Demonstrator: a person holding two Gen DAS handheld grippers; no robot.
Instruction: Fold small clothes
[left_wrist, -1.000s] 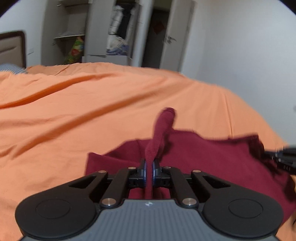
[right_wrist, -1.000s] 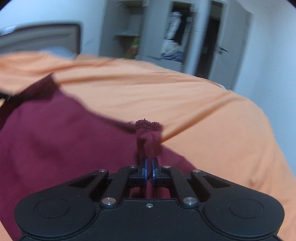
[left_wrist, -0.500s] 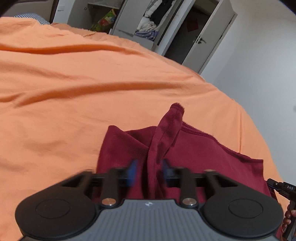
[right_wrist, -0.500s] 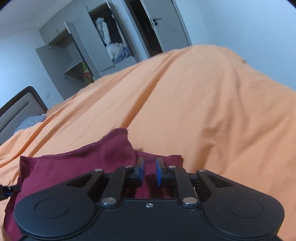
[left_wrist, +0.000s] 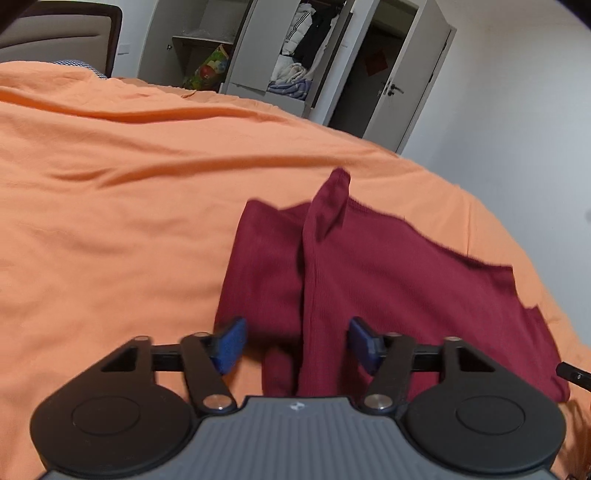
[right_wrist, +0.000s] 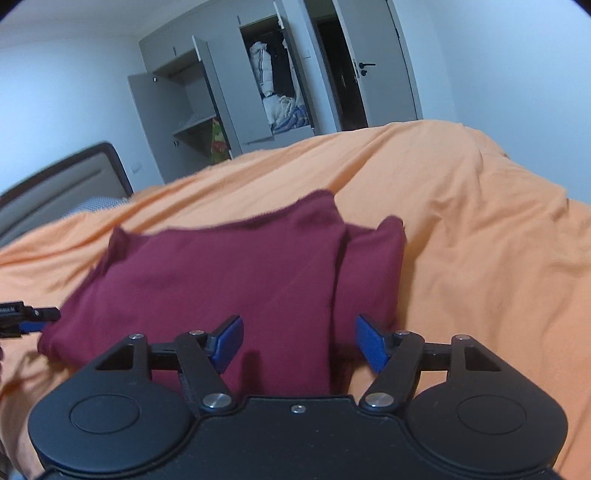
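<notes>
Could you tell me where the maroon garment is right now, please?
The garment lies folded on the orange bedspread, just ahead of both open grippers, the left and the right, in both wrist views.

The left tool (left_wrist: 295, 345) has its two blue-padded fingers (left_wrist: 229, 345) spread wide apart, gripping nothing. The right tool (right_wrist: 299, 343) is likewise spread wide, its blue pads (right_wrist: 371, 347) well apart and holding nothing. In the right wrist view the tip of the left tool shows at 9 o'clock; in the left wrist view the right tool's tip shows at 4 o'clock.
</notes>
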